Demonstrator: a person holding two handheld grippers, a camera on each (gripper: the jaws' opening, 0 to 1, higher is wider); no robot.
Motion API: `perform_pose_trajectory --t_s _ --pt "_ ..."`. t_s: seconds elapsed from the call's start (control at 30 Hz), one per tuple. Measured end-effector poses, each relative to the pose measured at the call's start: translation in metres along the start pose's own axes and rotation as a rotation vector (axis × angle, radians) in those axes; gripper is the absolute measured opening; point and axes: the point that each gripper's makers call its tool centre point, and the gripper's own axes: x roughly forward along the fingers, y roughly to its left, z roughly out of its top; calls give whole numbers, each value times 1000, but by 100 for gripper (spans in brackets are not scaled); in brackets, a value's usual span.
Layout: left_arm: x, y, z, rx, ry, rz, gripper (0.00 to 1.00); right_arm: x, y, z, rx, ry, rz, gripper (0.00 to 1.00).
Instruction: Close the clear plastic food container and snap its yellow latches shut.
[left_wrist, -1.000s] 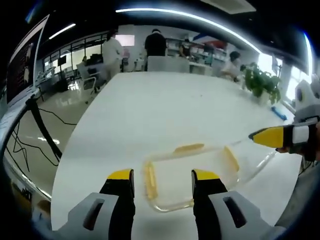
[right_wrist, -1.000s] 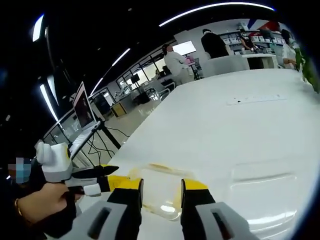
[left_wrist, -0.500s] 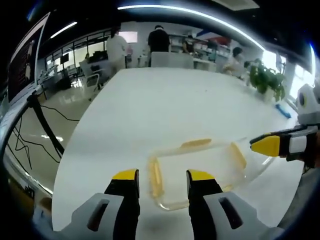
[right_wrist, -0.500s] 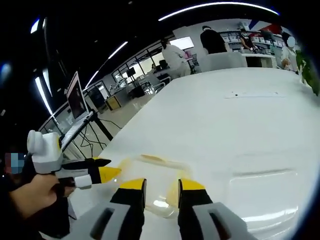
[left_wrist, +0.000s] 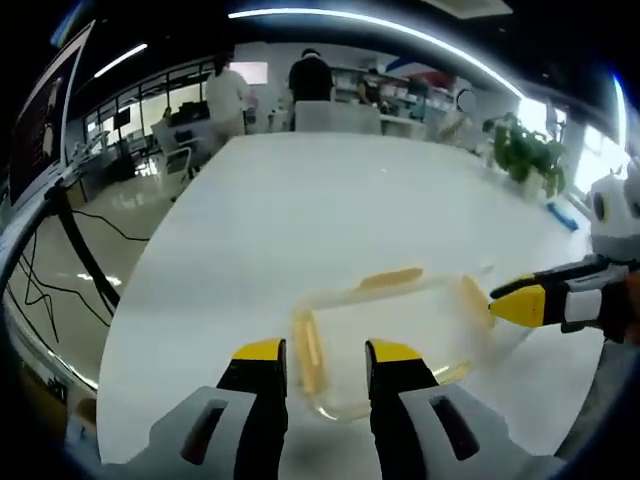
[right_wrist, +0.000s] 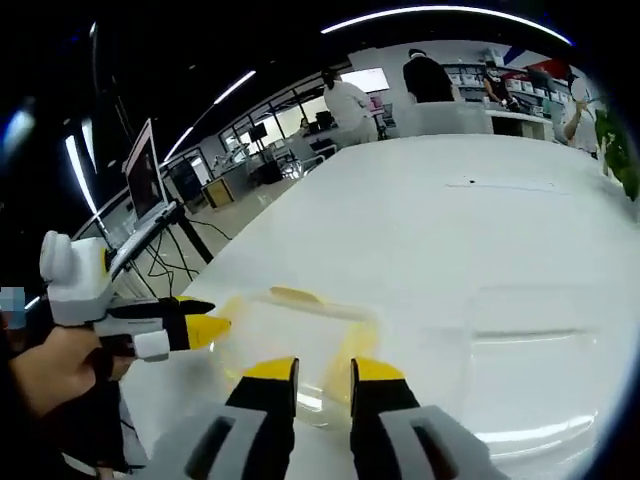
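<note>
both grippers (left_wrist: 317, 350) (right_wrist: 311, 367) narrowly parted around the container's (left_wrist: 390, 340) yellow latches.

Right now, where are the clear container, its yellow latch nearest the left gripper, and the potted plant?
clear container (left_wrist: 400, 340): left gripper view, on its transparent top surface.
yellow latch (left_wrist: 307, 350): left gripper view, middle of the yellow strip on the near short end.
potted plant (left_wrist: 525, 155): left gripper view, on its leaves.

Both views look forward along their jaws, close over the white table (left_wrist: 300, 220), sharing the clear container (left_wrist: 385, 345) just ahead of each view's jaws and the office behind.
</note>
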Motion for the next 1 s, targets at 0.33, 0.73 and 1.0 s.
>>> perform_pose_trajectory --t_s 0.33,0.73,1.0 --pt "2 3 -4 10 15 3 26 6 -5 2 -25 1 -18 11" --pt "7 5 -8 44 29 -4 16 11 -6 -8 -43 33 -15 9" --pt "6 7 -7 45 21 5 4 9 -9 -4 -77 18 -27 5"
